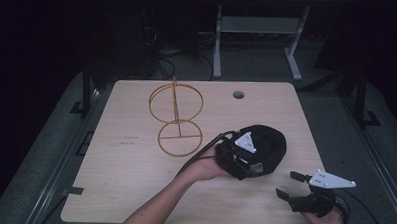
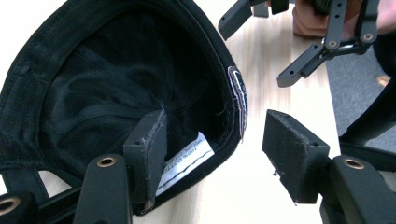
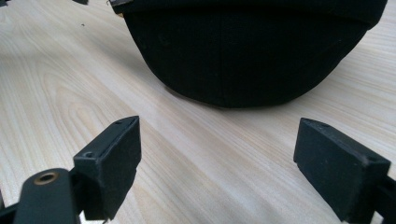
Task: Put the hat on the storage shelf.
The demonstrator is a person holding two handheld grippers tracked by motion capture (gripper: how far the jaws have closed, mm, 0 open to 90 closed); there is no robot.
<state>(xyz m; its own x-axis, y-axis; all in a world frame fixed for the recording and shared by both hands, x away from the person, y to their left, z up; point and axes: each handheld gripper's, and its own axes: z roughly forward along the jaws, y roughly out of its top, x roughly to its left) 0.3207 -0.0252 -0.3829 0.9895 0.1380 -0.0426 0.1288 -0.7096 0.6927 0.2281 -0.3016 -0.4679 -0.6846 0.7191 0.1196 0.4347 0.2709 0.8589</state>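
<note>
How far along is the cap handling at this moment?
Early. The black cap lies upside down on the table, apart from the gold wire stand, which holds nothing. In hand: the left gripper is open, one jaw inside the cap and the other outside its rim, not yet closed. The right gripper is open, short of the cap. Left: grip and lift; probably onto the stand.

My high view looks forward and down from above the near side, taking in the whole table (image 1: 133, 190) and the floor beyond its far edge. My left gripper view sits very close over the open inside of the cap (image 2: 116, 93), facing right toward the right gripper (image 2: 280, 46). My right gripper view rides low above the tabletop, facing the cap (image 3: 243, 56) from just beside it. All three views share the cap (image 1: 270, 144).
</note>
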